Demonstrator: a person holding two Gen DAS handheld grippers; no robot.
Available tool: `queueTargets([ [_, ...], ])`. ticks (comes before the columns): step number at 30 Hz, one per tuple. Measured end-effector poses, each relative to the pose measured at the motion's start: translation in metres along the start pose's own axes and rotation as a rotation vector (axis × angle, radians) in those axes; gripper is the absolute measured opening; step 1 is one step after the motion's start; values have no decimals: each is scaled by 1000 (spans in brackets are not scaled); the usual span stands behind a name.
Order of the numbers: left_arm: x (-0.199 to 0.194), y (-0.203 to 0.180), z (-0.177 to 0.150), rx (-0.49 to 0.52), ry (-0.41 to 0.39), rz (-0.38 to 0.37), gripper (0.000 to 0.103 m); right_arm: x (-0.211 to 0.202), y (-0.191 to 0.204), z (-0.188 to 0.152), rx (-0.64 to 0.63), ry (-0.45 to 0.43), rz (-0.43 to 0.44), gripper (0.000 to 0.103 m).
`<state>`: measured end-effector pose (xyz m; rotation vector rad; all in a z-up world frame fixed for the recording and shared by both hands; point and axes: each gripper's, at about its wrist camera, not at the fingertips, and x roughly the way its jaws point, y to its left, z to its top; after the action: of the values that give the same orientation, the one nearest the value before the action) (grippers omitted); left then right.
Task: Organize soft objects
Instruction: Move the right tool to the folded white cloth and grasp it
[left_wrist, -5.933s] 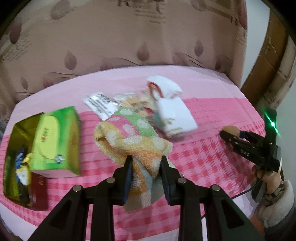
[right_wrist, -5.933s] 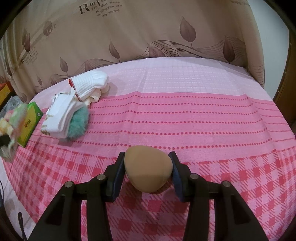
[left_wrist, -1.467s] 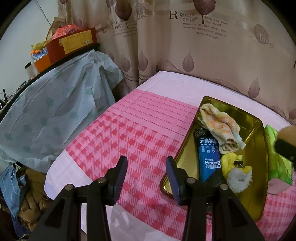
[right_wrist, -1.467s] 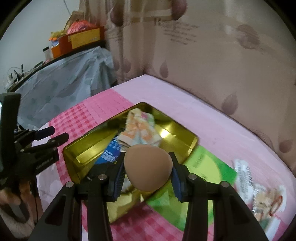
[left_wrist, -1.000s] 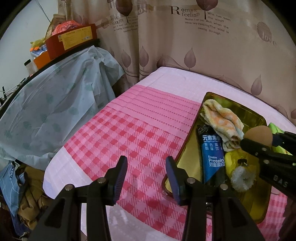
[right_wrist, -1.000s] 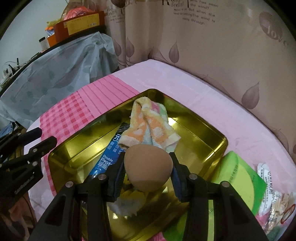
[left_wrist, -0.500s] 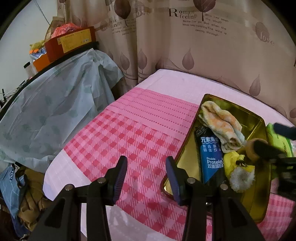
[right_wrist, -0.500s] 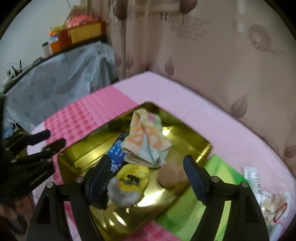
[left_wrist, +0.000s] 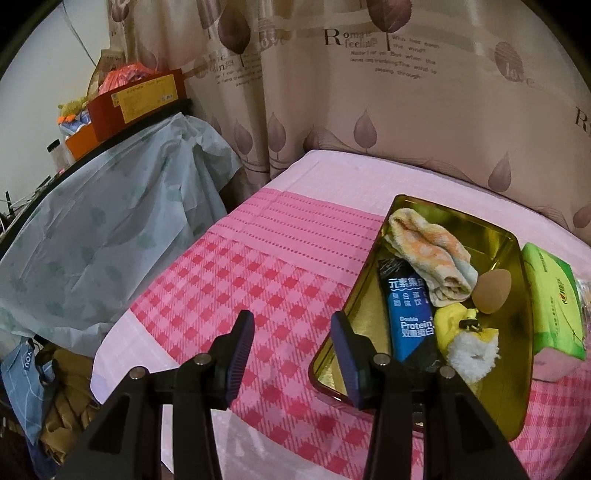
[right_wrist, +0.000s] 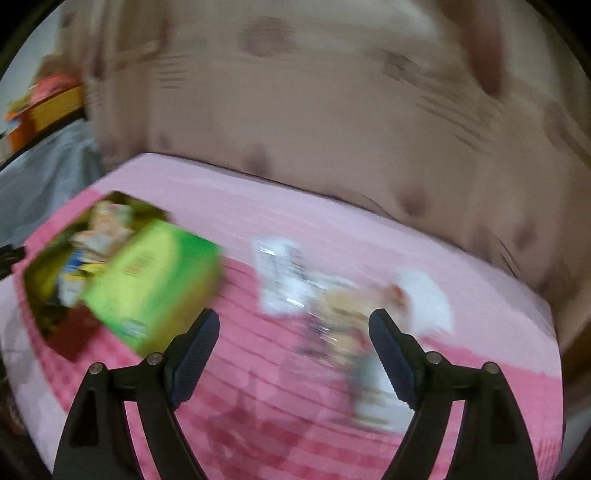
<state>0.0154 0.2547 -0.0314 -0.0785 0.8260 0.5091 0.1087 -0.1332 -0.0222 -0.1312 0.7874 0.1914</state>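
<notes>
A gold metal tray (left_wrist: 513, 243) lies on the pink bed. In it are an orange and green towel (left_wrist: 428, 254), a tan egg-shaped sponge (left_wrist: 493, 291), a yellow fluffy toy (left_wrist: 461, 332) and a blue protein packet (left_wrist: 410, 314). My left gripper (left_wrist: 291, 338) is open and empty, just left of the tray's near corner. My right gripper (right_wrist: 293, 343) is open and empty; its view is blurred, with the tray (right_wrist: 37, 273) at far left and white socks (right_wrist: 424, 295) ahead to the right.
A green tissue box (left_wrist: 554, 299) lies against the tray's right side and shows in the right wrist view (right_wrist: 147, 280). Clear packets (right_wrist: 284, 277) lie mid-bed. A covered shelf (left_wrist: 92, 236) stands left of the bed. A curtain (left_wrist: 369, 92) hangs behind.
My right gripper opened and left the tan sponge in the tray, then swung right toward the socks. My left gripper stayed open and barely moved.
</notes>
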Motion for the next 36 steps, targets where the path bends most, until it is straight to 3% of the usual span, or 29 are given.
queueTargets([
  [2,-3,-3,0,12,-11,-5,44,5,-26,-11,40,21,-44,80],
  [7,-9,-15,-1,46,-22,-28,44,19,-68,-33,118,77,-61,75],
  [15,-23,-44,-5,101,-13,-86,44,47,-84,-44,157,112,-24,74],
  [17,-26,-55,-6,115,-10,-102,44,53,-83,-46,155,115,-14,70],
  [19,-31,-66,-5,135,-14,-115,44,56,-84,-48,165,121,8,60],
  [25,-49,-100,-3,196,-41,-170,44,47,-87,-58,178,81,37,49],
  [31,-63,-133,-4,249,-54,-222,44,25,-98,-62,218,32,60,49],
  [36,-74,-161,-4,296,-59,-270,44,7,-117,-64,218,2,4,49],
])
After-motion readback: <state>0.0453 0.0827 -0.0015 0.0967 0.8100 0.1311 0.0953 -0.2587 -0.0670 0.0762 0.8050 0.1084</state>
